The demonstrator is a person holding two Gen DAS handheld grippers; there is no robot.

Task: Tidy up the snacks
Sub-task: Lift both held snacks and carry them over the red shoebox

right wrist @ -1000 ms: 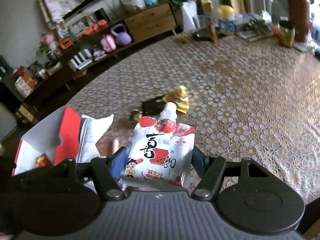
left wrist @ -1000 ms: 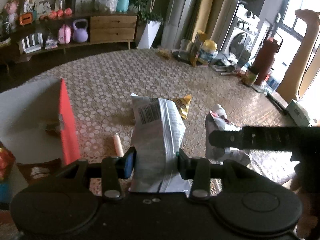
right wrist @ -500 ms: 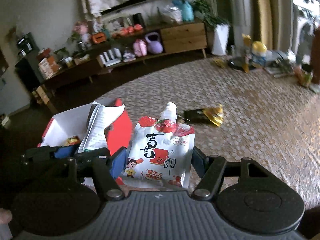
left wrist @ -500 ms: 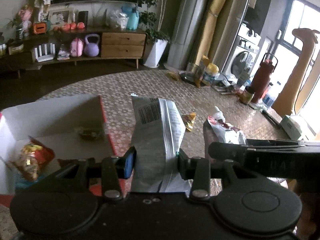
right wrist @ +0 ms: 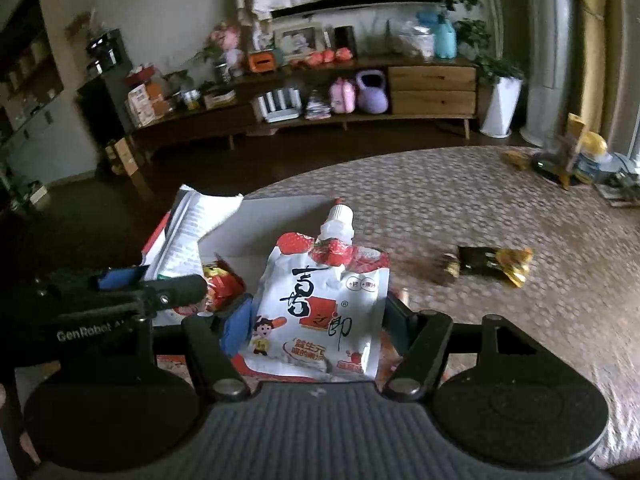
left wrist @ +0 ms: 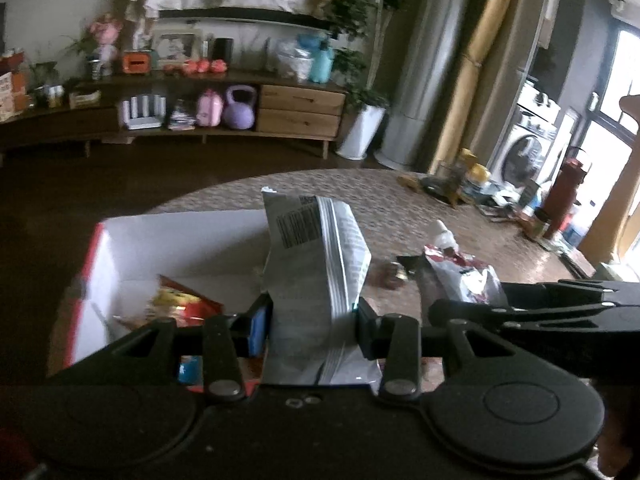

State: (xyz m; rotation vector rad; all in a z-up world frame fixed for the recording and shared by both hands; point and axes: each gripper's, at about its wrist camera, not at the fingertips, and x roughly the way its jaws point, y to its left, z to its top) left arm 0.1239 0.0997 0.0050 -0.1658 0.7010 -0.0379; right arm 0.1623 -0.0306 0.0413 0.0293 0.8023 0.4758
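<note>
A: What does each gripper hold?

B: The left gripper point(left wrist: 316, 316) is clamped on a grey-white snack bag point(left wrist: 316, 264), held upright with its barcode end up. The right gripper point(right wrist: 318, 320) is clamped on a strawberry drink pouch point(right wrist: 320, 304), spout up. Neither item rests on the table point(right wrist: 500, 208).

A: Where is the destination?

B: The red-sided box point(left wrist: 180, 240) stands at the table's near-left edge, open at the top. A red-and-yellow packet point(left wrist: 180, 304) lies inside. The bag is over the box's right wall; the pouch sits in front of the box interior, though whether it is above the opening cannot be told.

A: What are the failure risks?

B: The two grippers are just beside each other, so a collision during release is likely if both descend together. The bag may catch the box wall and fall outside. The pouch, released from height, may topple the bag. A dark wrapper with a gold end point(right wrist: 492, 264) is on the table, well apart to the right, and awaits collection.
</note>
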